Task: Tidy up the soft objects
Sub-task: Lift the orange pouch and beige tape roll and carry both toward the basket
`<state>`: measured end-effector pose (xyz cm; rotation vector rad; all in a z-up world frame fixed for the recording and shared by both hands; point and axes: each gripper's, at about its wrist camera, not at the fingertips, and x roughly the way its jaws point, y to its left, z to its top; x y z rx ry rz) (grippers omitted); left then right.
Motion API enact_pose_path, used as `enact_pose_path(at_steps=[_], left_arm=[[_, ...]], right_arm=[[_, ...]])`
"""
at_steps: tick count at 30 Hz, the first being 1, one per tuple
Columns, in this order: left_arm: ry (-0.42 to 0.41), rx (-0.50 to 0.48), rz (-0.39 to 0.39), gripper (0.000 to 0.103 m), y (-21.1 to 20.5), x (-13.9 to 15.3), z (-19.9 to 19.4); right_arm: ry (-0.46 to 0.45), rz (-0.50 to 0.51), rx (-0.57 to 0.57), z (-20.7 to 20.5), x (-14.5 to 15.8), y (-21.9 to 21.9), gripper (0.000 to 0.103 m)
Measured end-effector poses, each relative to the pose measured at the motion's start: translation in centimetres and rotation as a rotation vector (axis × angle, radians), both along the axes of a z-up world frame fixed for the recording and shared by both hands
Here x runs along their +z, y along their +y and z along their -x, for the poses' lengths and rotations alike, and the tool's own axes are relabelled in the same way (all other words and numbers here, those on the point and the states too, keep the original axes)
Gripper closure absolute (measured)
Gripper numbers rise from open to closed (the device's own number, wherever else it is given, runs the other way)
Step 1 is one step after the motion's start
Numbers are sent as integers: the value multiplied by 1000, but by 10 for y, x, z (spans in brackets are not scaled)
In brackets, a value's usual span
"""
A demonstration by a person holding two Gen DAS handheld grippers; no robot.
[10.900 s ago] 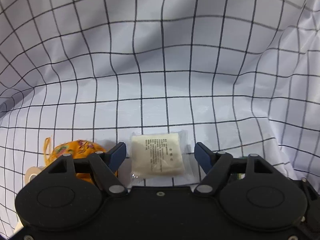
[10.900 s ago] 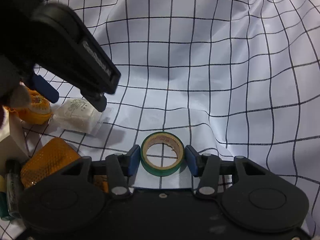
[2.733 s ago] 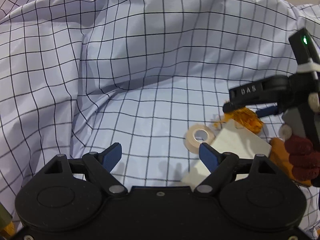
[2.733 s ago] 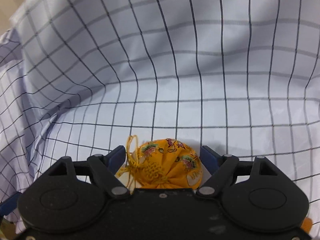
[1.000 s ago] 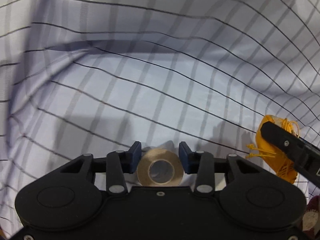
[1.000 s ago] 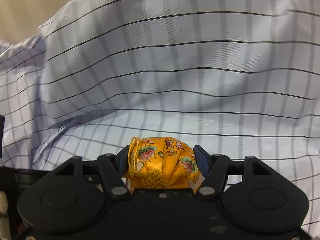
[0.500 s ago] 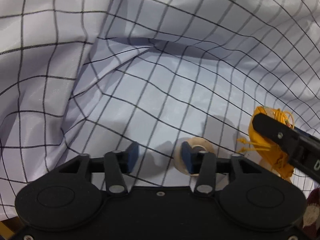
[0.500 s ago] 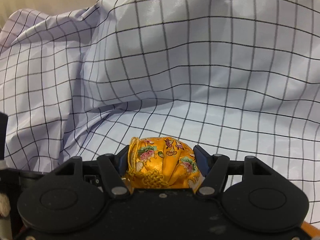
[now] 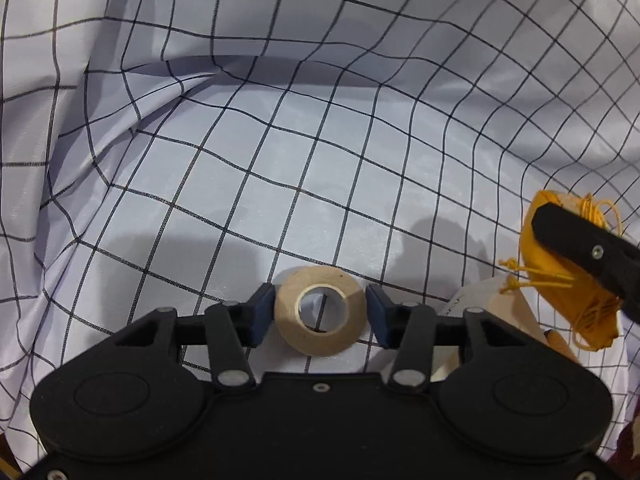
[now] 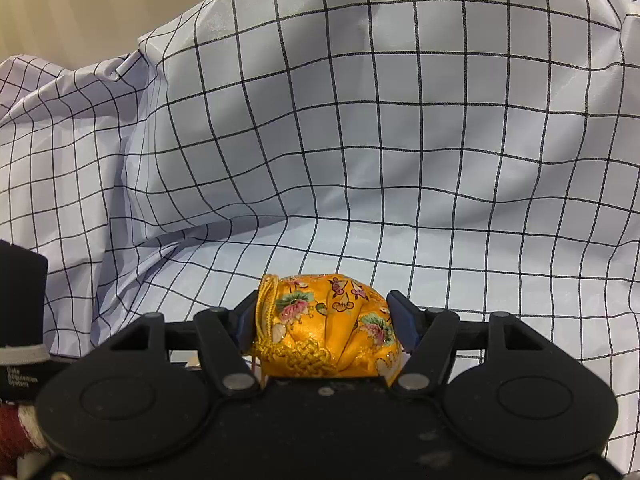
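Observation:
A beige tape roll (image 9: 321, 311) lies flat on the checked cloth (image 9: 280, 152), between the fingers of my left gripper (image 9: 320, 310). The jaws stand close on both sides of the roll with a thin gap showing. My right gripper (image 10: 325, 322) is shut on a yellow embroidered pouch (image 10: 326, 326) and holds it above the cloth. The same pouch (image 9: 568, 280) with its tassel cords shows at the right of the left wrist view, under a black finger (image 9: 588, 250) of the right gripper.
A white packet (image 9: 496, 312) lies under the pouch at the right of the left wrist view. The checked cloth rises in folds (image 10: 160, 120) at the back and left. The left gripper's body (image 10: 20, 304) shows at the left edge of the right wrist view.
My left gripper has shifted right so the tape roll sits between its fingers again, after lying at the right finger half a second ago. The right gripper still holds the pouch, raised.

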<state>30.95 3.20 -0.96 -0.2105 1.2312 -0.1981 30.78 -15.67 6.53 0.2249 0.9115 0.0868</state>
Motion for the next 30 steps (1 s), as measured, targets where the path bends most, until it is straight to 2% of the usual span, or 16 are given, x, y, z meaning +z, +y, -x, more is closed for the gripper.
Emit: enact_pose_path(at_steps=[8,16,23,30], left_arm=[[-38,71,-9,55,46,11,16],[-83,157,-42,55,104,19,61],[-130,209,-63,55,137,29,114],[-175,196,-78,55,141,44,176]], right_arm=[[8,6,73,2,4,34,38],[8,-8,245,24,6,106,38],[-6,-13,400,82,15,144,38],[-2,-21,490,159,19,143,38]])
